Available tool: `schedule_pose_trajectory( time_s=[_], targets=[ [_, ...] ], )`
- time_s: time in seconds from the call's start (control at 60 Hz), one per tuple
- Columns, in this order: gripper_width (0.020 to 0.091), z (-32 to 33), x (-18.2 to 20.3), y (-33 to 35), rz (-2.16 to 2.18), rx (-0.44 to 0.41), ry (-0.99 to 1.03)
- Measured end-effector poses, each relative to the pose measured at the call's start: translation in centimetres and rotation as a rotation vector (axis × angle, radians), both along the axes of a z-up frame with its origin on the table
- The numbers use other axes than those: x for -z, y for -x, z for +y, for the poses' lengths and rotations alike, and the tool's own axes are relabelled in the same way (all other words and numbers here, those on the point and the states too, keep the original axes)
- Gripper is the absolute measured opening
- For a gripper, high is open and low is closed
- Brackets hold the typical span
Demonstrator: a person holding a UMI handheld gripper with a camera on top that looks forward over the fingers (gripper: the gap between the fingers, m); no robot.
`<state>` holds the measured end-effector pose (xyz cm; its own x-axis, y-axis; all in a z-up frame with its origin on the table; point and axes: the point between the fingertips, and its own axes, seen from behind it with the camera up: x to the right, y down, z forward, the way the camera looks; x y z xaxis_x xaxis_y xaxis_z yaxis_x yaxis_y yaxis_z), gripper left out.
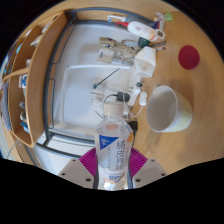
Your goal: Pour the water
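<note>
One clear water bottle (pixel 113 150), upright and clamped between the two pink-padded fingers (pixel 88 163) of the gripper (pixel 113 170), one white cup (pixel 170 107) just beyond on the wooden table (pixel 195 135), one red coaster (pixel 188 57) farther off.

Claw (pixel 113 165) with two grey fingers, magenta inner pads (pixel 88 162).

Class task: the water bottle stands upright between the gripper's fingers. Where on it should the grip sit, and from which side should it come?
Grip the water bottle across its labelled body, below the cap, coming level from the front as the gripper does now. Its upright, round body offers two opposite sides to the pads, probably leaving the neck free to tip toward the cup.
</note>
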<state>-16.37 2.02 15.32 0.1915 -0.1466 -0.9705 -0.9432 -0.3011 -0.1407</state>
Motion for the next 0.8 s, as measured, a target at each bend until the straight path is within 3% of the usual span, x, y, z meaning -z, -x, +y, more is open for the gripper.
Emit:
schedule_pose_trajectory(
  time_s=[0.5, 0.7, 0.8],
  targets=[
    [0.0401, 0.6, 0.8, -1.4, 0.581, 0.065, 0.192],
    [0.0401, 0.1, 1.2, -1.4, 0.533, 0.028, 0.212],
    [0.0401, 0.5, -1.6, -2.7, 0.399, 0.013, 0.120]
  ],
)
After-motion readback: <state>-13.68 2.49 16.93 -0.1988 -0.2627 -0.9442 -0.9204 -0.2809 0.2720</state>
